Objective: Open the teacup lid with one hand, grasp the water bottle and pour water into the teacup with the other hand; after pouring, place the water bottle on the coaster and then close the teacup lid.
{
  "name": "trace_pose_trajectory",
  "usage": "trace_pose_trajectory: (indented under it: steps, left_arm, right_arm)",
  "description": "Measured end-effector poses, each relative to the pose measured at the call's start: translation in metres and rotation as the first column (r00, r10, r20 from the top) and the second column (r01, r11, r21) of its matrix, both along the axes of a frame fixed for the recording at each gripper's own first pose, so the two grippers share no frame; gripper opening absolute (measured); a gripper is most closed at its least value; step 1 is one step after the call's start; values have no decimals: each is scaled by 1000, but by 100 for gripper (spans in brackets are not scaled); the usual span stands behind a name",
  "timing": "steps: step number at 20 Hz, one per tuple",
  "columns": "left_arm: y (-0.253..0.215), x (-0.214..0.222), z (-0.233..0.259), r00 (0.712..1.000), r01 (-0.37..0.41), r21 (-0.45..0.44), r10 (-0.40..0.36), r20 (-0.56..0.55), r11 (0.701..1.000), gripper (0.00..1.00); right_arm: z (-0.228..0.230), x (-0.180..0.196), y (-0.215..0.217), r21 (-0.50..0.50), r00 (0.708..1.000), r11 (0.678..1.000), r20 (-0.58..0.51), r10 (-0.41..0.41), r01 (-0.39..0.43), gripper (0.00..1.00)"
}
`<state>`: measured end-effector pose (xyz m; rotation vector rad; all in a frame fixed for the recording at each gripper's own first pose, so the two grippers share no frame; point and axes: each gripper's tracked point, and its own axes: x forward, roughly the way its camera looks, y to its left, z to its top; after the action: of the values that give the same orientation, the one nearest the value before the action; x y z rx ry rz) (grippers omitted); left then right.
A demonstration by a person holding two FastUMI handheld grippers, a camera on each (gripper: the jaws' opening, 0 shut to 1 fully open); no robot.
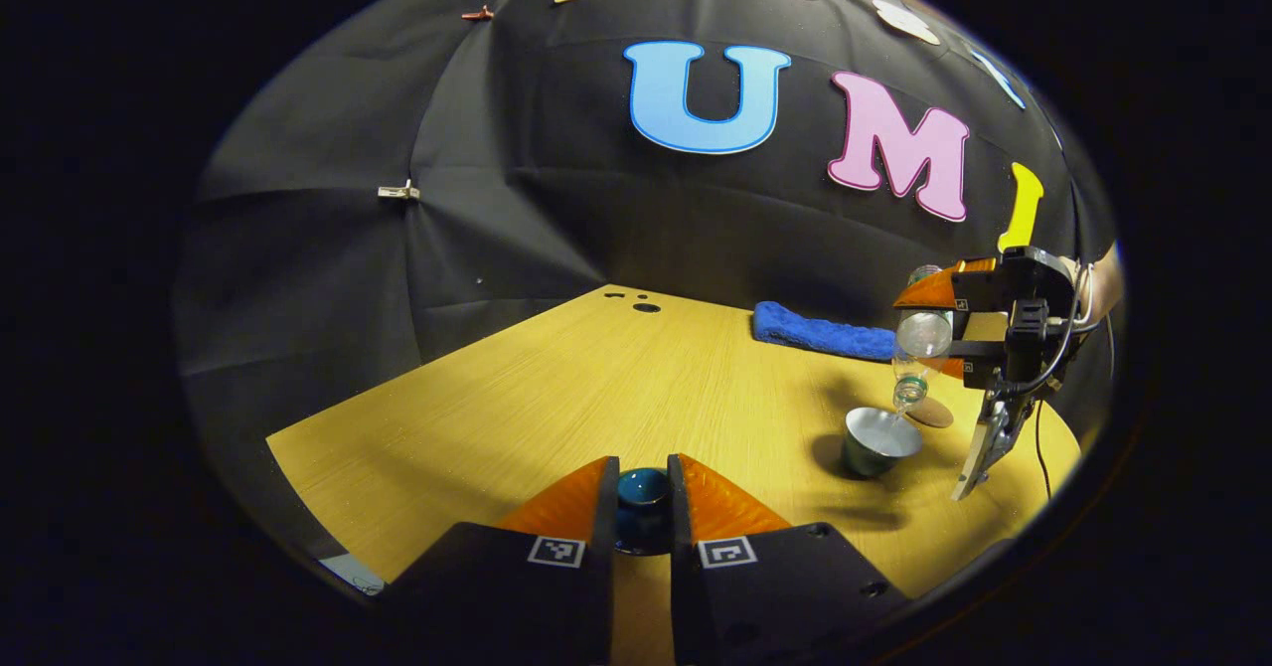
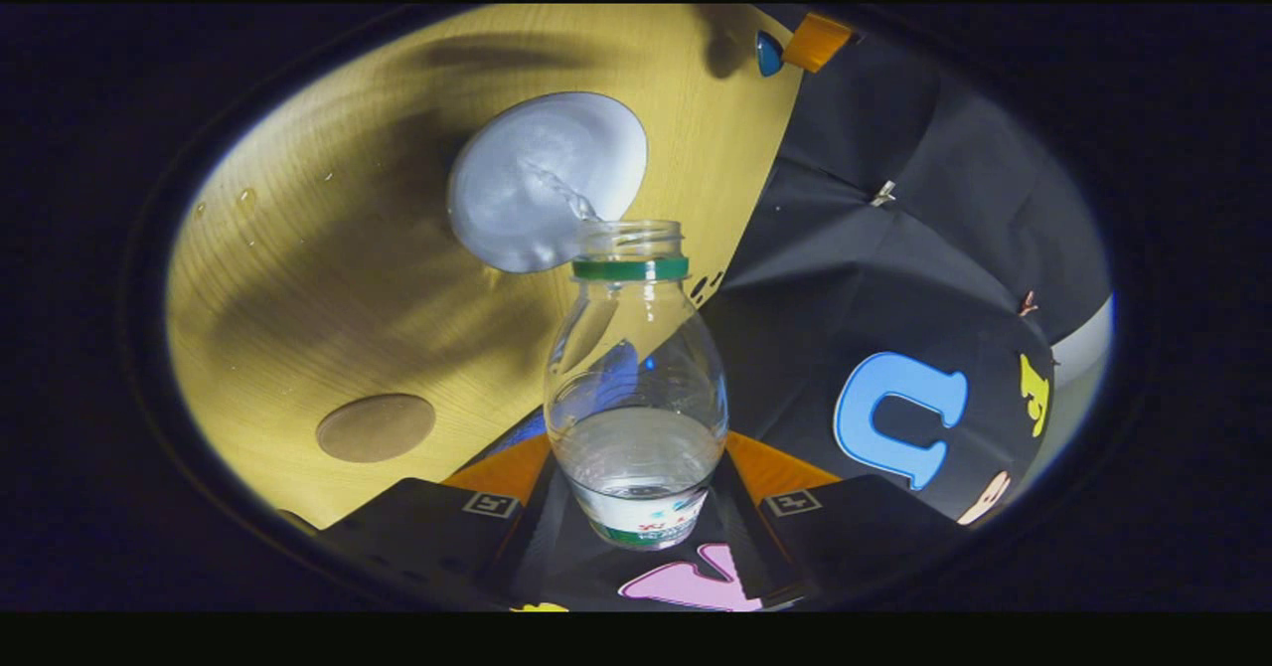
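Left gripper view, lower centre: left gripper clenched on the teacup lid, both fingers pressed against its sides, lid held just above the wooden worktop. Right of centre: open teacup standing upright on the worktop, pale interior visible. Directly above the teacup: water bottle, tipped neck-down, mouth just over the rim, held by the right gripper at the right edge of the frame. Just beyond the teacup, partly hidden behind the bottle neck: round brown coaster, lying flat. Farther back, against the wall: folded blue cloth. At the far right edge: part of a person's hand behind the right gripper.

Right gripper view, lower centre: right gripper grasping the water bottle around its lower body, a finger on either side. Bottle uncapped, green ring at the neck, some water pooled toward the held end. From the mouth: thin stream of water running into the teacup, seen from above at upper centre. Lower left: coaster, bare, well apart from the teacup. Top of the frame: teacup lid between the fingers of the left gripper, small and distant, near the worktop edge.
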<state>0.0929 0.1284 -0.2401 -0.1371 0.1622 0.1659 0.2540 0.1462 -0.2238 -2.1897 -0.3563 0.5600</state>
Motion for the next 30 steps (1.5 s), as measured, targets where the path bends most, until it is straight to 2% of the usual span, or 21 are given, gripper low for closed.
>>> trace_pose_trajectory:
  steps: [1,2,3,10,16,18,19,22,23,24,26,28,29,30]
  left_arm:
    - [0,-1,0,1000,-1,2,1,1,1000,27]
    - [1,-2,1,1000,-2,6,2,2,1000,24]
    - [1,-3,2,1000,-3,8,3,4,1000,27]
    - [2,-8,4,1000,-13,9,13,7,1000,27]
    - [-2,-12,6,1000,-23,6,23,6,1000,27]
    - [-5,-13,7,1000,-22,0,22,5,1000,24]
    - [-6,-14,8,1000,-21,-5,21,5,1000,27]
    - [-11,-14,14,999,-30,-12,30,12,999,27]
    - [-14,-14,17,999,-32,-15,32,16,999,24]
    - [-17,-14,19,999,-33,-18,34,19,999,27]
    - [-23,-12,25,999,-32,-19,33,22,999,27]
    - [-32,-9,32,999,-26,-8,26,22,1000,27]
    - [-36,-5,35,999,-21,-1,21,24,1000,27]
    - [-46,-1,45,999,-4,4,4,32,1000,27]
  right_arm:
    - [1,0,1,-4,1000,1000,1,8,-8,74]
    - [0,1,1,-6,1000,1000,3,12,-12,74]
    - [1,2,0,-6,1000,1000,5,11,-11,74]
    - [1,1,0,-6,1000,1000,6,-18,18,74]
    - [-4,-1,-3,79,990,988,-67,-126,131,74]
    - [-8,-6,-10,150,970,963,-131,-206,225,74]
    - [-10,-7,-12,192,955,943,-172,-241,273,74]
    - [-24,-5,-29,325,892,843,-302,-338,429,75]
    - [-31,-2,-36,363,860,794,-356,-366,488,75]
    - [-37,-1,-44,404,817,726,-422,-392,557,75]
    - [-49,-2,-57,467,721,565,-564,-403,680,75]
    - [-61,-5,-62,517,630,365,-689,-358,774,75]
    - [-67,-9,-64,531,596,272,-735,-325,803,75]
    - [-73,-14,-65,543,563,150,-787,-253,827,75]
